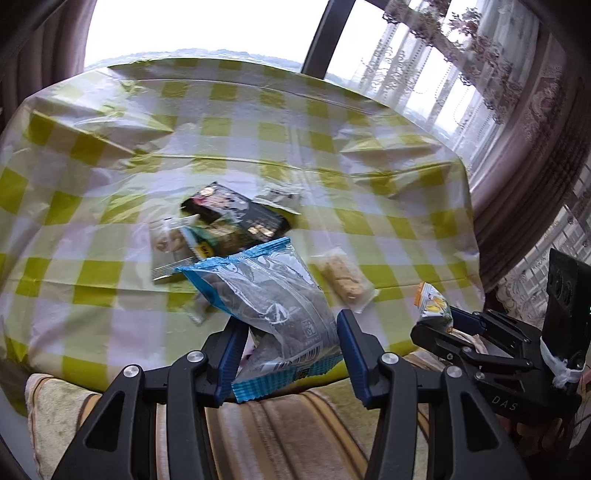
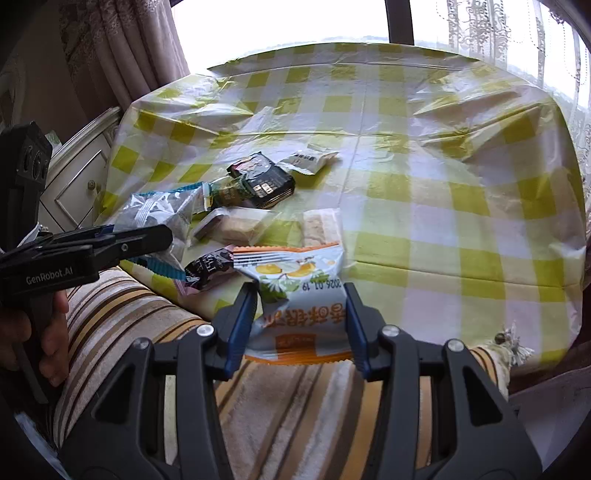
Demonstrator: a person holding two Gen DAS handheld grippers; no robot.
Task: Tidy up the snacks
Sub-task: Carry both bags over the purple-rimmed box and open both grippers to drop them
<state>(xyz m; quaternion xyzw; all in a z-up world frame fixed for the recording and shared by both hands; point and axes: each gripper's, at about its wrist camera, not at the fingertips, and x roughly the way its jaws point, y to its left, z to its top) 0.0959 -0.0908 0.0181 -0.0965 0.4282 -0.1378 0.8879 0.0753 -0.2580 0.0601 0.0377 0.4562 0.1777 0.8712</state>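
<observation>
So the left gripper (image 1: 291, 354) pinches a clear blue-edged bag (image 1: 273, 306), the right gripper (image 2: 301, 321) clamps an orange-and-white packet (image 2: 299, 291), other snacks (image 2: 258, 184) on the checkered tablecloth (image 2: 443, 184).

Left tool (image 1: 291, 354): black frame, blue pads, silver screws.

You had strong daylight from the window (image 1: 207, 26) behind the table; its glass was burned out to pure white in both views. The tablecloth (image 1: 332, 122) showed pale glare on its far creases, and only soft, weak shadows lay under the snack packets (image 2: 255, 184). The fisheye bent the table edges into curves, and the corners fell to black. The curtains (image 1: 524, 122) looked slightly soft and blurred.
</observation>
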